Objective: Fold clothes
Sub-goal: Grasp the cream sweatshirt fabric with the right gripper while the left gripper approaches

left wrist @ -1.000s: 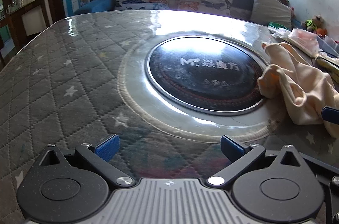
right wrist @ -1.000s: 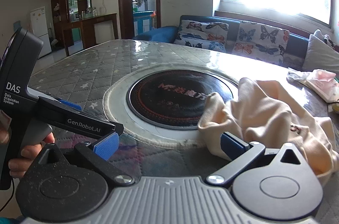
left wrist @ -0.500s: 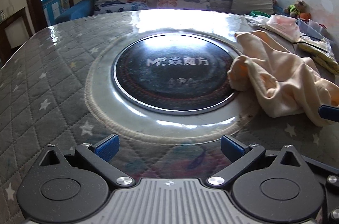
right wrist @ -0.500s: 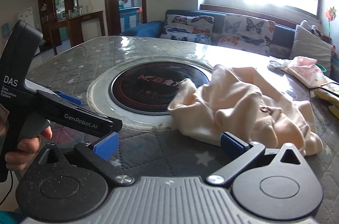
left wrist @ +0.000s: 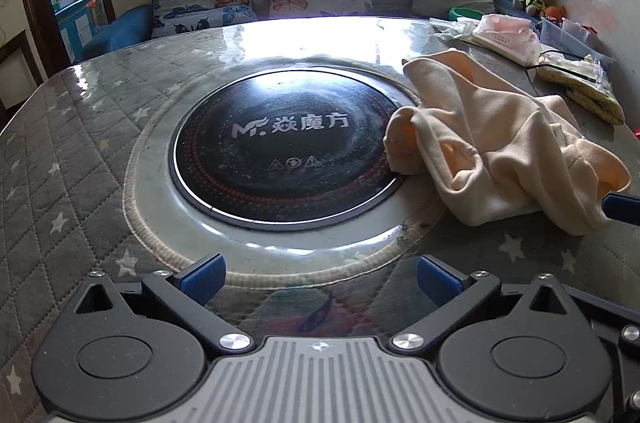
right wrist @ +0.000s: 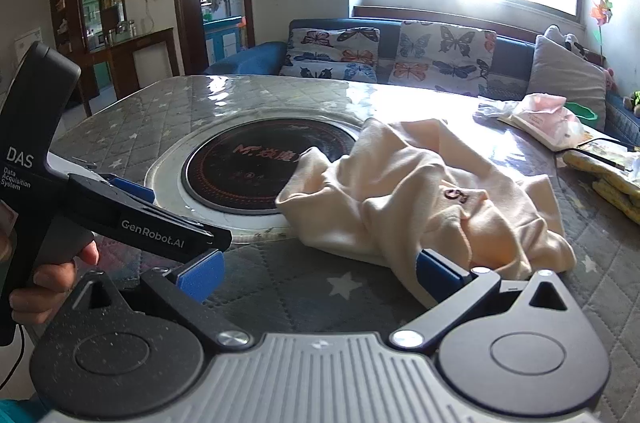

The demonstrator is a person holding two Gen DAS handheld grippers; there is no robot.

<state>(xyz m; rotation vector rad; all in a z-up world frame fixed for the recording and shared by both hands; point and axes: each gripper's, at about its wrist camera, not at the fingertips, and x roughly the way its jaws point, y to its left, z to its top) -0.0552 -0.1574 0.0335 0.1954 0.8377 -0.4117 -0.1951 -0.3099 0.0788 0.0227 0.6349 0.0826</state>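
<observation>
Both grippers wide open, cream garment crumpled on the table

The left gripper (left wrist: 320,279) hovers empty over the quilted table (left wrist: 72,159), jaws spread wide. The right gripper (right wrist: 320,275) is equally spread, its right pad (right wrist: 436,273) at the near edge of the cream garment (right wrist: 420,199), which lies bunched beside the round black hotplate (left wrist: 280,151), overlapping its rim.

Table (left wrist: 80,151): we see grey star-quilted cover under clear sheet | centre: black round hob (left wrist: 286,151) | 3 o'clock: crumpled cream garment (left wrist: 492,151) | 1 o'clock: pink packet (left wrist: 506,37), yellow cloth (left wrist: 580,83)
</observation>
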